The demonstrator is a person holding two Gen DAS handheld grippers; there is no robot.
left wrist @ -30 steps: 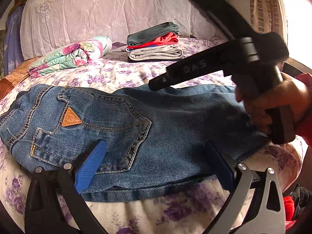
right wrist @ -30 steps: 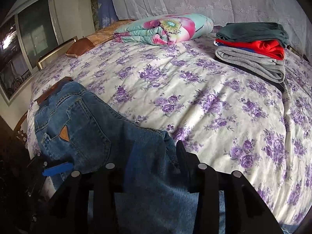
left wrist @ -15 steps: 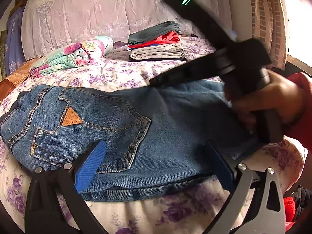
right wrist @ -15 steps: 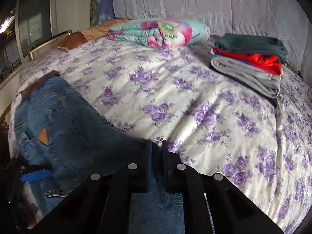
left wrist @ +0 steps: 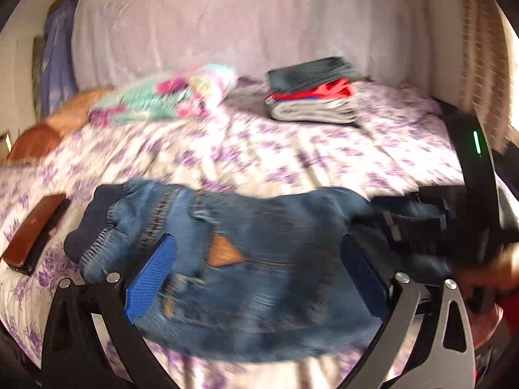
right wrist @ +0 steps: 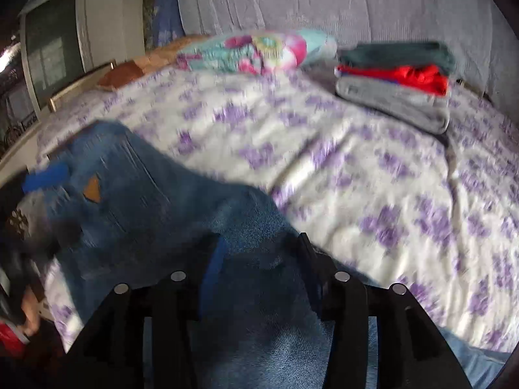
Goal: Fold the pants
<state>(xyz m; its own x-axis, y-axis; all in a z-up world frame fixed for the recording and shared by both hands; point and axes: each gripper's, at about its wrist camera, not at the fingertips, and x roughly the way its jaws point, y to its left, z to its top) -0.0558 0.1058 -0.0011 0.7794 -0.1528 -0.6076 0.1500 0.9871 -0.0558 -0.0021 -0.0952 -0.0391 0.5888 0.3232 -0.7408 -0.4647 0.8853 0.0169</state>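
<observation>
Blue jeans [left wrist: 259, 259] with a tan triangular patch lie bunched on the flowered bed near its front edge; they also show in the right wrist view [right wrist: 136, 201]. My left gripper [left wrist: 259, 278] is open, its blue pads wide apart over the waist and pocket area. My right gripper [right wrist: 259, 259] has its jaws apart with denim of the leg between and under them; whether they pinch the cloth is unclear. The right gripper shows blurred at the right of the left wrist view [left wrist: 431, 227]. Both views are motion-blurred.
A stack of folded clothes [left wrist: 311, 97] sits at the back right of the bed, also in the right wrist view [right wrist: 395, 81]. A rolled floral quilt [left wrist: 168, 97] lies at the back. A brown wallet-like object [left wrist: 32, 236] lies left of the jeans.
The right gripper's jaws, nearly shut on denim half a second ago, now stand apart. The left gripper has drawn back and up. The jeans are more bunched, and the waistband has shifted right.
</observation>
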